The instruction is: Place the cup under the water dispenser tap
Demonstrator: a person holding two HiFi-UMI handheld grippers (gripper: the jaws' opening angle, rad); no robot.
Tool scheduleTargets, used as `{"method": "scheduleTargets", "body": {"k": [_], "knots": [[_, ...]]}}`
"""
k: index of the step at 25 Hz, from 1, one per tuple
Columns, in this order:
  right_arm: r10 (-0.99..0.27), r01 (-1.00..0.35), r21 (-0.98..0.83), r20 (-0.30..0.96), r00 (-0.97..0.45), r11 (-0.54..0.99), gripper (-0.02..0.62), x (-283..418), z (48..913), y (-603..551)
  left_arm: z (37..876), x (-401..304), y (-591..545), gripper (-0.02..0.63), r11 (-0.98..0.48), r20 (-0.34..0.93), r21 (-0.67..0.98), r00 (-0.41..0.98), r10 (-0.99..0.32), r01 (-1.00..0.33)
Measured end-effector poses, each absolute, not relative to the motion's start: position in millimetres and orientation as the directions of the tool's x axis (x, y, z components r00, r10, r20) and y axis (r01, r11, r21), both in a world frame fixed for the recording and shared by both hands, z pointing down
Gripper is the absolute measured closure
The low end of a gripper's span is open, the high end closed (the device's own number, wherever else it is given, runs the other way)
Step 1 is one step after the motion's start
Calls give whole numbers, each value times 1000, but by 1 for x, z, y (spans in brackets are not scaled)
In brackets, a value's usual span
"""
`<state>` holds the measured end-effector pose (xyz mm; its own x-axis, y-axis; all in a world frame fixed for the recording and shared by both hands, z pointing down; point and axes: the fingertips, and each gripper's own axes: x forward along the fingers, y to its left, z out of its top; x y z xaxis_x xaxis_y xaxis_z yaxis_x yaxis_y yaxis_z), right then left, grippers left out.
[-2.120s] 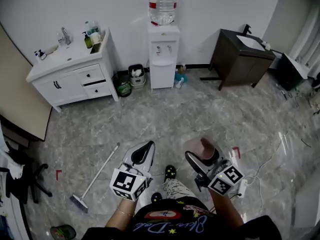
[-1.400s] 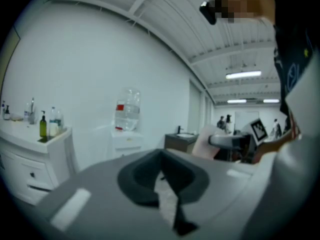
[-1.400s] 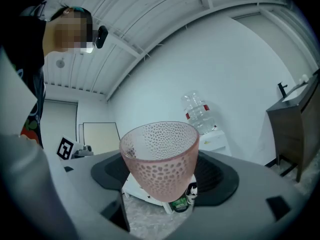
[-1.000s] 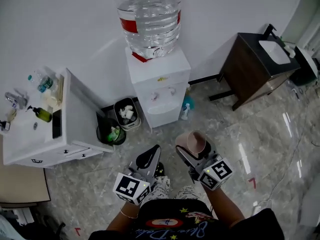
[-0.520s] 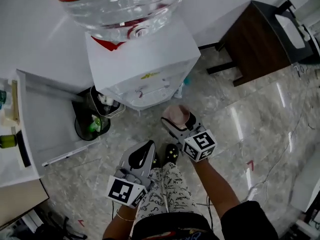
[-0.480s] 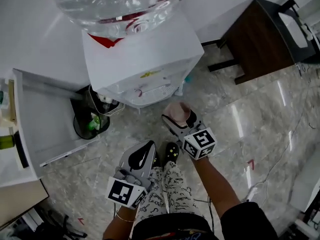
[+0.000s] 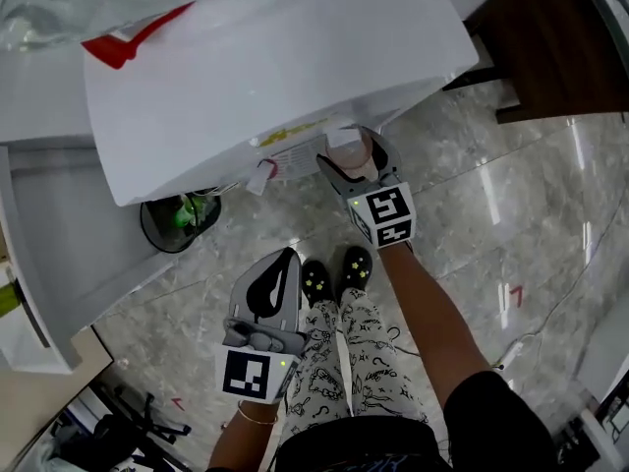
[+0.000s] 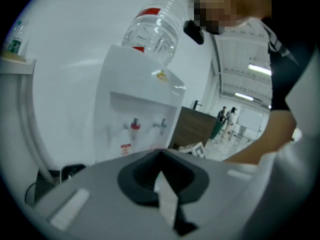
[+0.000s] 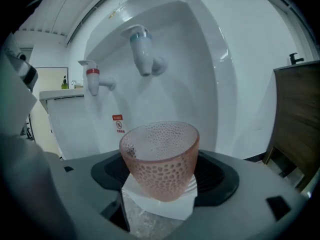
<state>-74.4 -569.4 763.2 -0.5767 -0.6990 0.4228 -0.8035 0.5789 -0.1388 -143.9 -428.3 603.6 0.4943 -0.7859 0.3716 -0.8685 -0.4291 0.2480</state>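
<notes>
Right gripper (image 7: 354, 168) clamped on the pink dimpled cup (image 9: 160, 156); cup upright at the water dispenser (image 7: 275, 67) front, lower than the grey tap (image 9: 142, 49) and just short of it; left gripper (image 8: 161, 171) jaws together, empty, held well back.

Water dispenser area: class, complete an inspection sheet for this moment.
Surface: grey marbled floor, glossy.
Job's things: pink dimpled cup, upright, near the blue tap of the white water dispenser; red tap beside it.
Clutter: dark bin with green contents.
Grippers: left gripper jaws together, empty; right gripper jaws on the cup.
Cables: thin white cable on the floor.
Surroundings: dark wooden cabinet, white cabinet.
</notes>
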Motion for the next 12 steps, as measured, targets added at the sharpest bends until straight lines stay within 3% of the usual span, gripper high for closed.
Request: {"method": "scheduleTargets", "body": {"k": [12], "knots": [[-643, -759, -122, 457, -615, 640, 242, -81, 781, -576, 618, -134, -446, 614, -409, 394, 269, 487, -780, -872]]}}
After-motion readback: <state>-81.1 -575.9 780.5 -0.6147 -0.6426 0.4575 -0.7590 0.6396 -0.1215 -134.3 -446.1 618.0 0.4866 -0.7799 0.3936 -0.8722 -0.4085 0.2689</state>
